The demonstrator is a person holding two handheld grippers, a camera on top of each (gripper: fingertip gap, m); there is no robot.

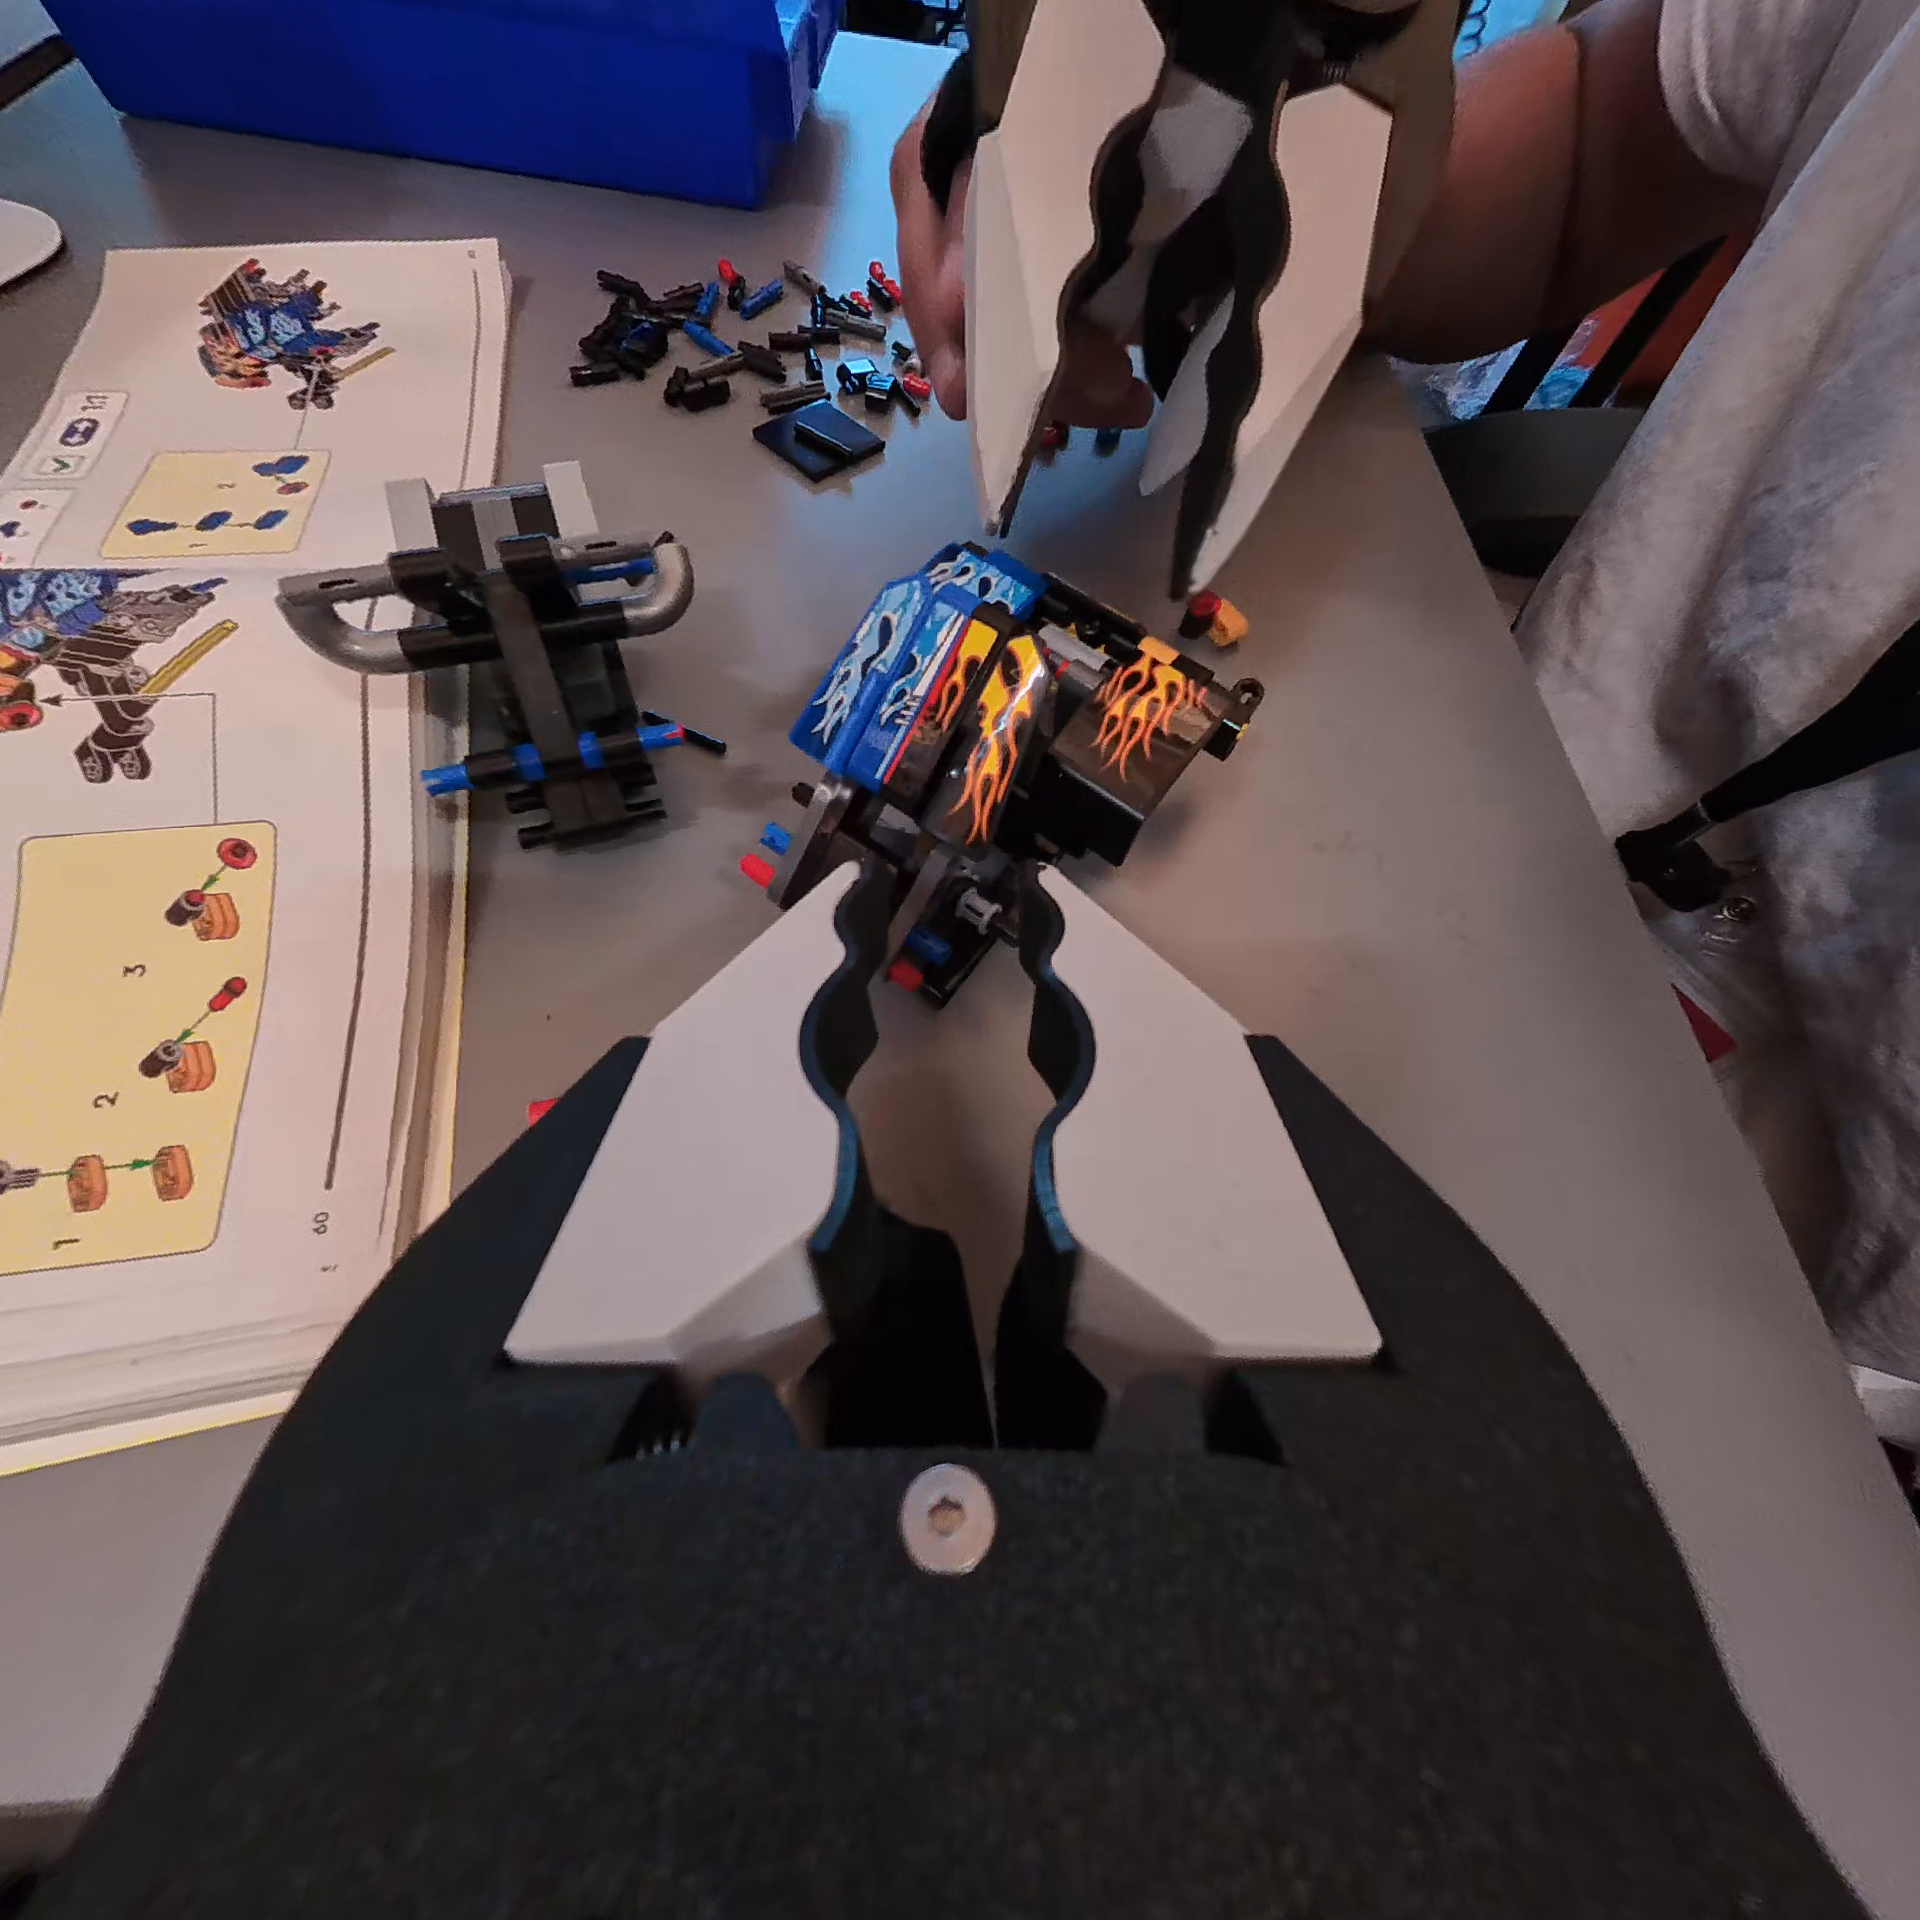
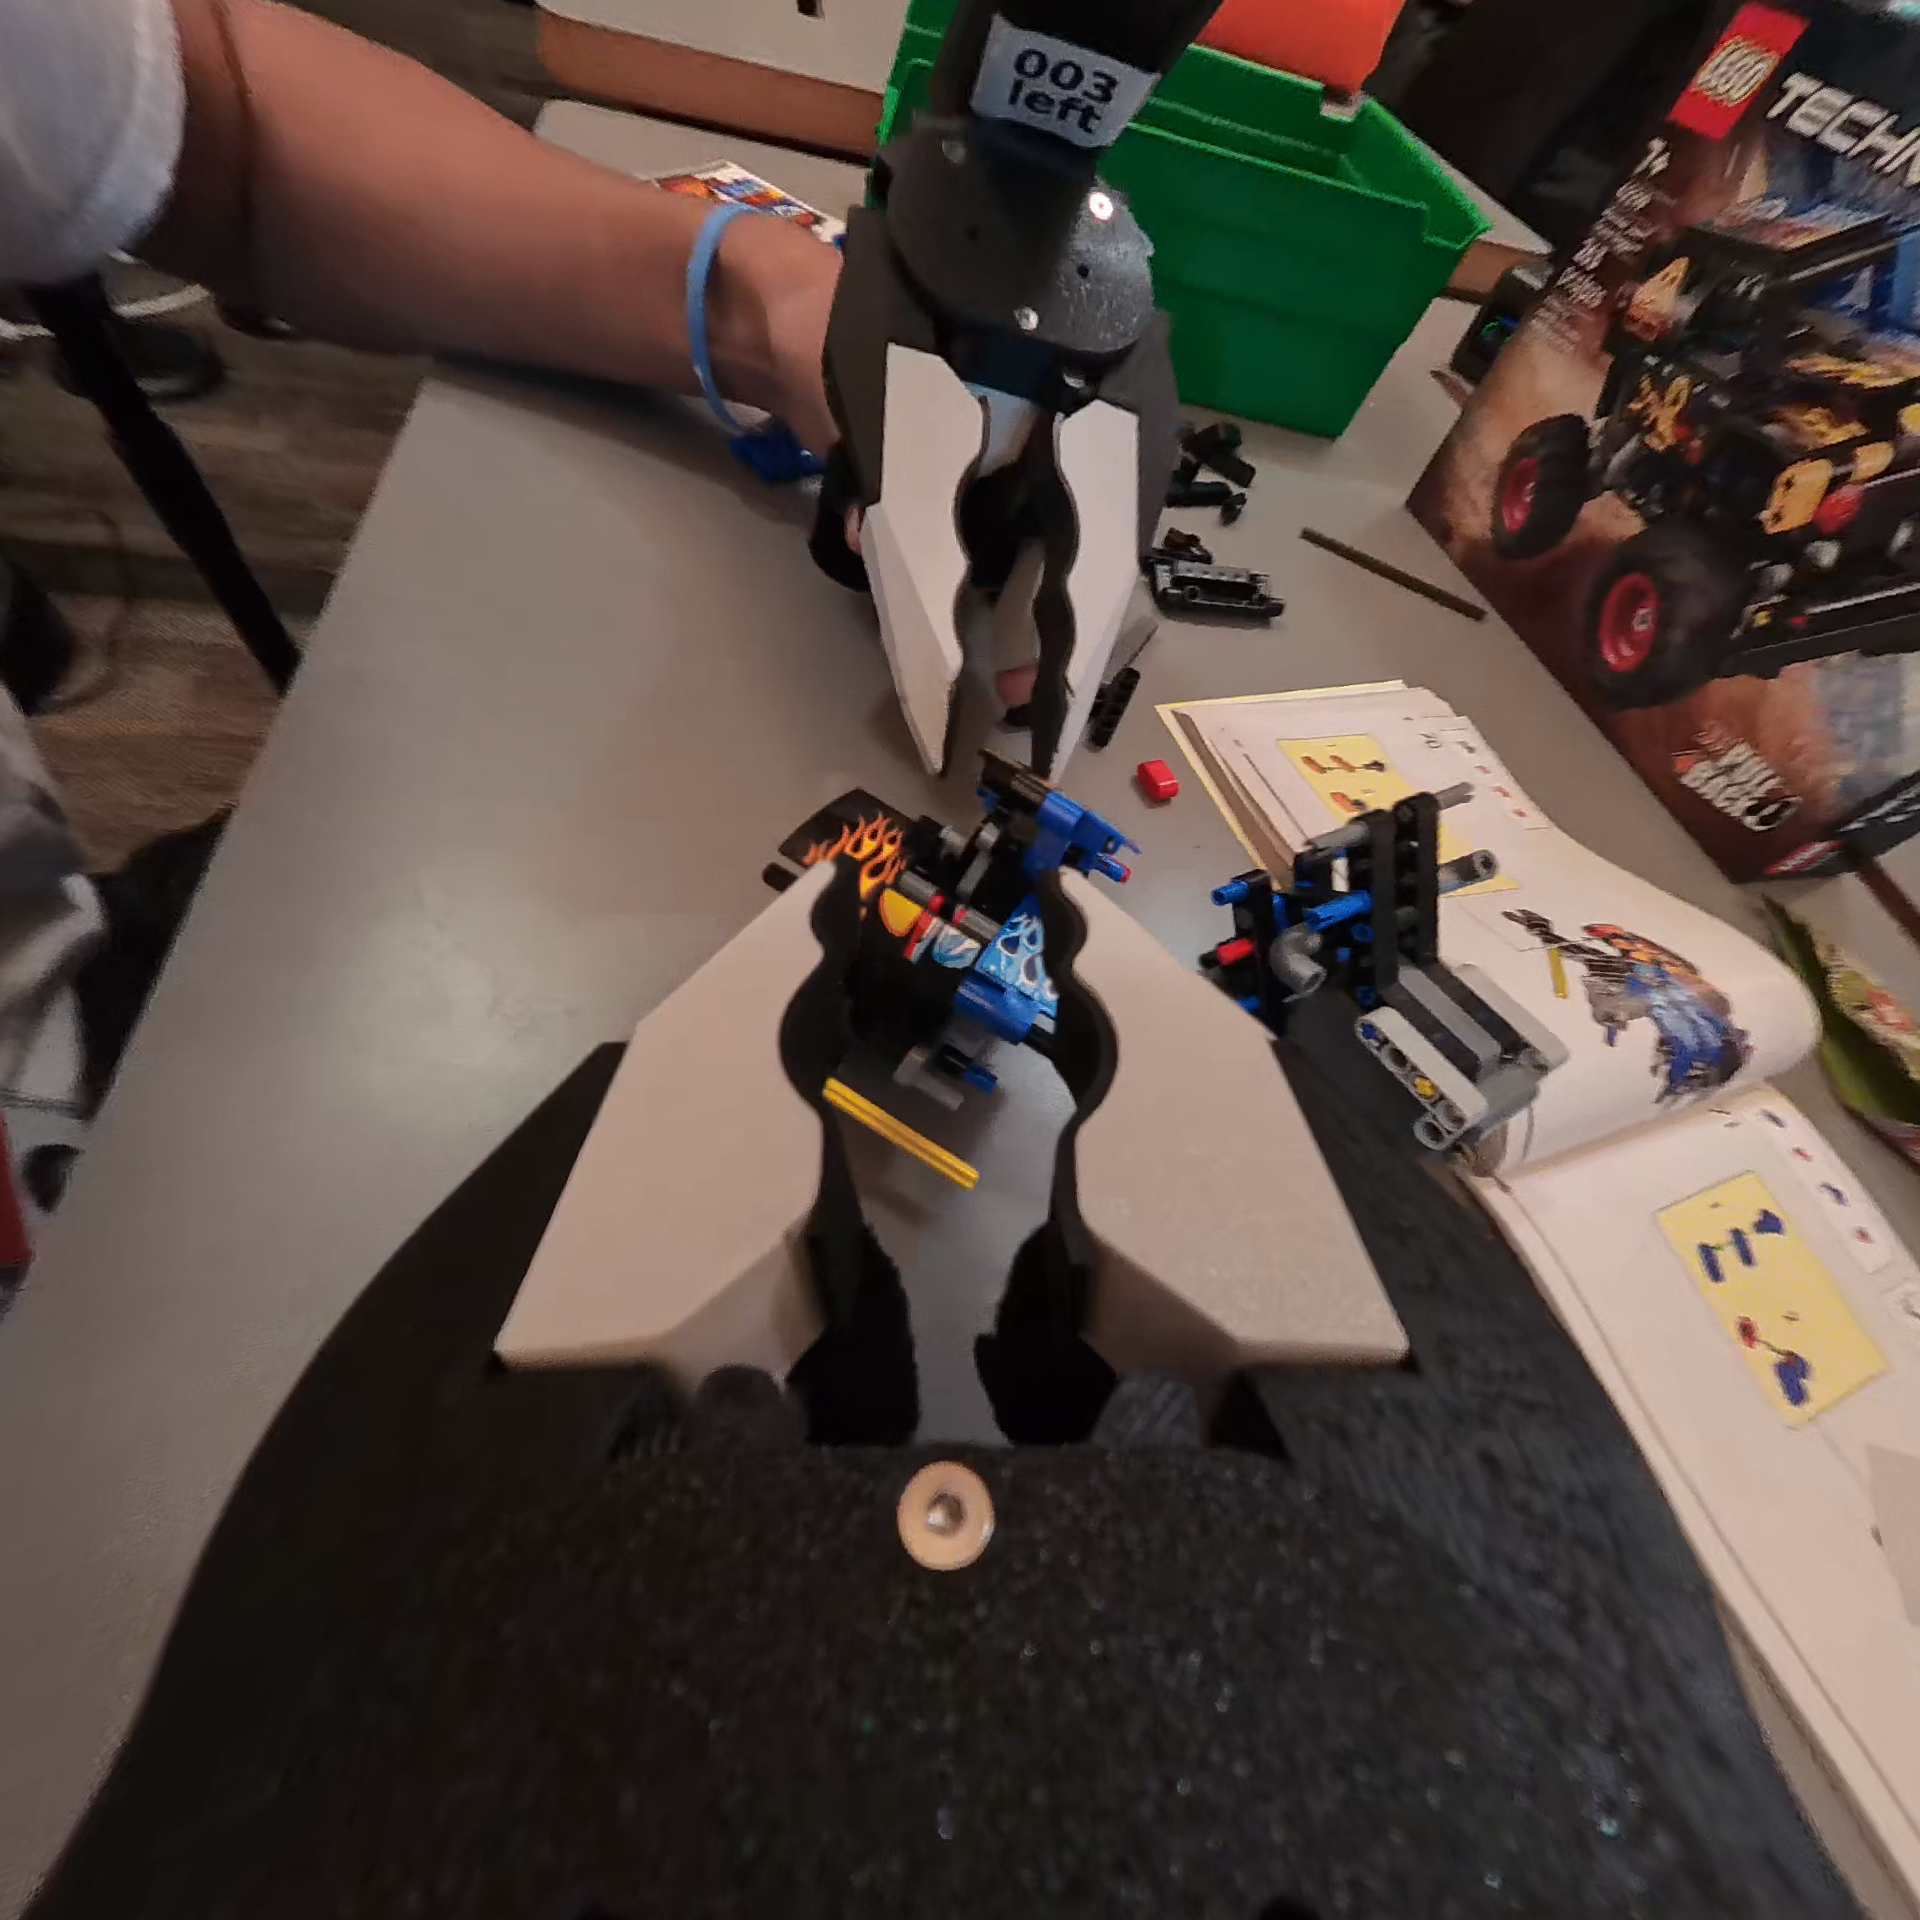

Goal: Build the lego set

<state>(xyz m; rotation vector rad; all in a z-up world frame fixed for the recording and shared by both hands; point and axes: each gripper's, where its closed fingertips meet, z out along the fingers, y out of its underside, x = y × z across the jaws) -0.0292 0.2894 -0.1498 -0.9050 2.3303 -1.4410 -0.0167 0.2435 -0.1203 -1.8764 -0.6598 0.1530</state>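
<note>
The flame-decorated body section [image 1: 997,717] lies near the table's middle, flanked from opposite ends: the left gripper [image 1: 945,894] is pressed around its near end, seemingly clamped, while the right gripper [image 2: 951,914] is set loosely around the far end, its fingers apart. A joining step is judged to be in hand. The grey-and-black chassis frame [image 1: 520,655], at ten o'clock on the instruction booklet [image 1: 208,831], is probably needed next, so steadying is called for.

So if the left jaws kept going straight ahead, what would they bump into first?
They already touch it: the left gripper sits at the flame-patterned lego body, its jaws around the near end. Pushing on would shove that. Beyond it hangs the right gripper, though depth is hard to judge.
</note>
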